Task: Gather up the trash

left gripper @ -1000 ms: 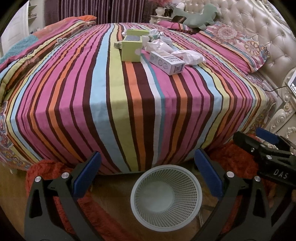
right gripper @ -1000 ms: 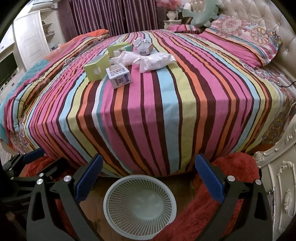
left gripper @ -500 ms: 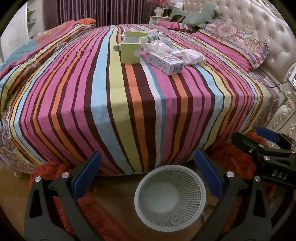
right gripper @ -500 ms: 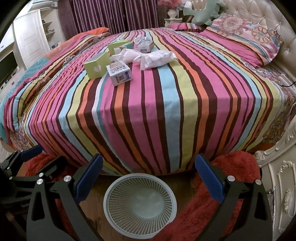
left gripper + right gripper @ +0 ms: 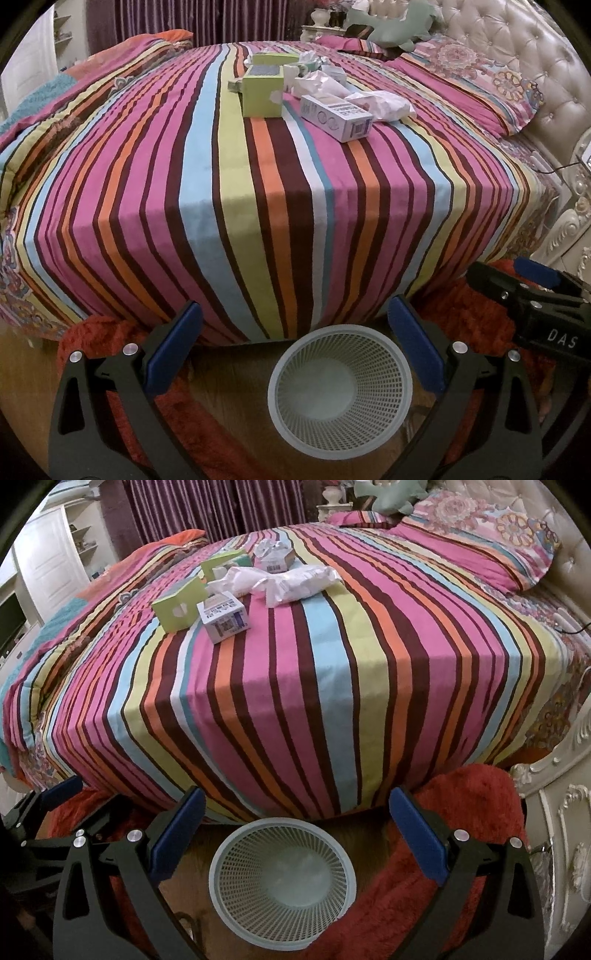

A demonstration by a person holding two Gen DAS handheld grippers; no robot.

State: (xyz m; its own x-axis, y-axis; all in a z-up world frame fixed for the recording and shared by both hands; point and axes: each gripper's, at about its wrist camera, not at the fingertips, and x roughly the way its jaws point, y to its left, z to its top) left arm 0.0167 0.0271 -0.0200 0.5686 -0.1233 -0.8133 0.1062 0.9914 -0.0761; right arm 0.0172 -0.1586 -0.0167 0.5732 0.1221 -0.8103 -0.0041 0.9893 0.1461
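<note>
Looking down the left wrist view, the left gripper (image 5: 295, 339) gapes empty above the mesh wastebasket (image 5: 340, 391) while the white carton (image 5: 336, 116) sits well up the striped bed (image 5: 258, 203), and in the right wrist view the right gripper (image 5: 295, 823) hangs just as wide, so overreaching could knock the crumpled paper (image 5: 284, 581) away.

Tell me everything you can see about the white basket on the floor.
The basket is a round, pale, plastic-looking bin with lattice walls that taper down to a solid bottom. It stands upright on the wooden floor at the foot of the striped bed, with a red rug at its side. Nothing shows inside it. The trash still lies up on the bed. In each view it sits low between the open fingers, untouched by either the left gripper or the right gripper.
</note>
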